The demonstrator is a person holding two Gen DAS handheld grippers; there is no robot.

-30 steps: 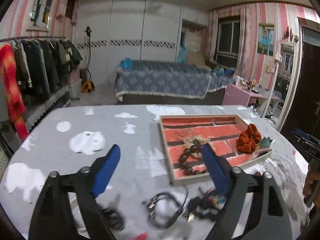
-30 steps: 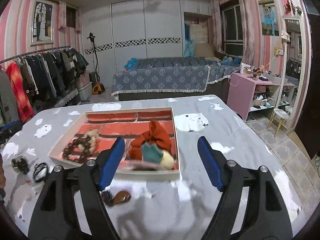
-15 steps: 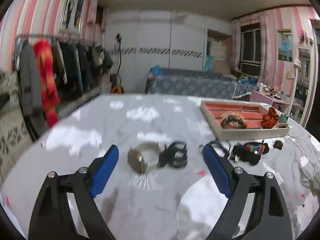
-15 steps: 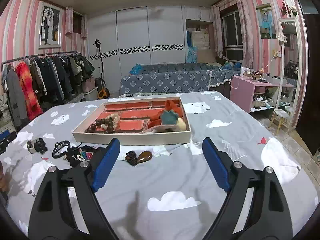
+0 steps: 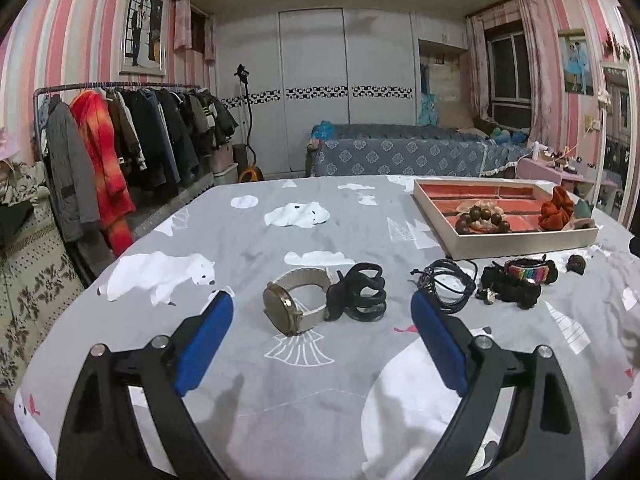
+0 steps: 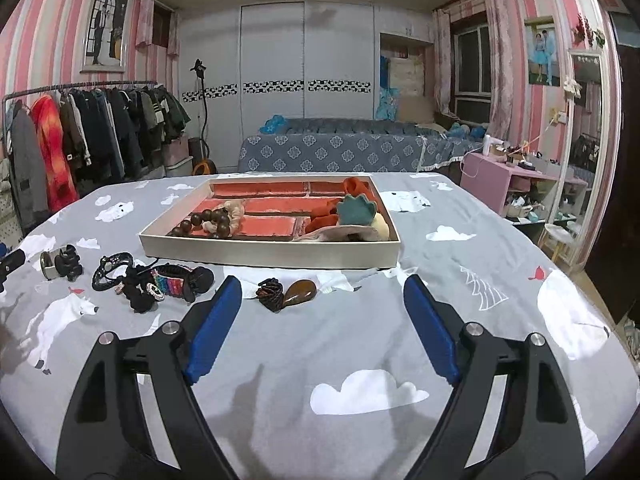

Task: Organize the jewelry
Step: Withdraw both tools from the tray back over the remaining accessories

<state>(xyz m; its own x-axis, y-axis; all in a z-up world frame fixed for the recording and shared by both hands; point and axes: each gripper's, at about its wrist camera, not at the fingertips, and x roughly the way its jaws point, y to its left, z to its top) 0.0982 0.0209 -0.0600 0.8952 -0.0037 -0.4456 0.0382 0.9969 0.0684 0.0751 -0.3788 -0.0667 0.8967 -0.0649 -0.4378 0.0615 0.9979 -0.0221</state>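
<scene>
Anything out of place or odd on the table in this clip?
Nothing damaged or spilled. Several pieces lie loose outside the tray: a watch, a black claw clip, cords, a rainbow bracelet and a brown pendant.

Both tools share one build. The left tongs (image 5: pixel 322 316) have two matte black arms that fan out from the bottom edge of the view, each a flat plate with a long slot cut through it. Each arm carries two round silver screw heads near its upper end. Inboard of those screws, a rounded, royal-blue pad (image 5: pixel 204 342) lines the inner face of each finger. The right tongs (image 6: pixel 323 294) look the same: black slotted arms, paired silver screws, blue pads (image 6: pixel 430 326) tapering to blunt tips.
</scene>
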